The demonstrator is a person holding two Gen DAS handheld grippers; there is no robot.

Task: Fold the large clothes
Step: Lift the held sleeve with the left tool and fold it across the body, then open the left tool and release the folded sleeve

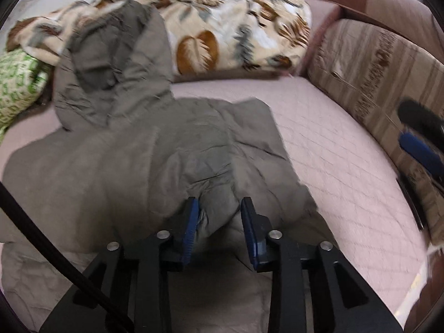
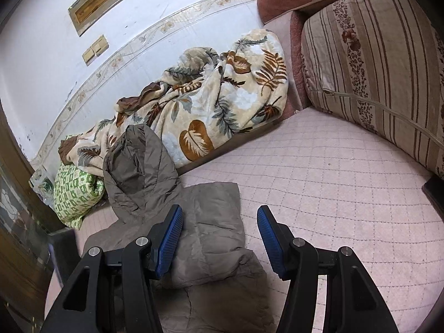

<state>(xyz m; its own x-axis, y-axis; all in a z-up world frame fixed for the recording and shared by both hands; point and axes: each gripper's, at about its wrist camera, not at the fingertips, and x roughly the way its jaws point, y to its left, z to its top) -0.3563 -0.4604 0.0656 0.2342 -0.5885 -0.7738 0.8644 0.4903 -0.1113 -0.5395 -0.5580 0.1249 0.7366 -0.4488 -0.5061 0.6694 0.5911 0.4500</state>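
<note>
While your left gripper [image 1: 219,222] stands narrowly parted around a pinched ridge of the grey-brown padded jacket [image 1: 144,149], touching it on one side only, your right gripper [image 2: 219,238] hangs wide and empty above the jacket's edge on the pink quilted bed cover [image 2: 333,183].

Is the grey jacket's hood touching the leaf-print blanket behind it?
Touching. In the right wrist view the grey jacket's hood leans against the leaf-print blanket, its upper edge overlapping the blanket's front with no bedcover showing between them.
</note>
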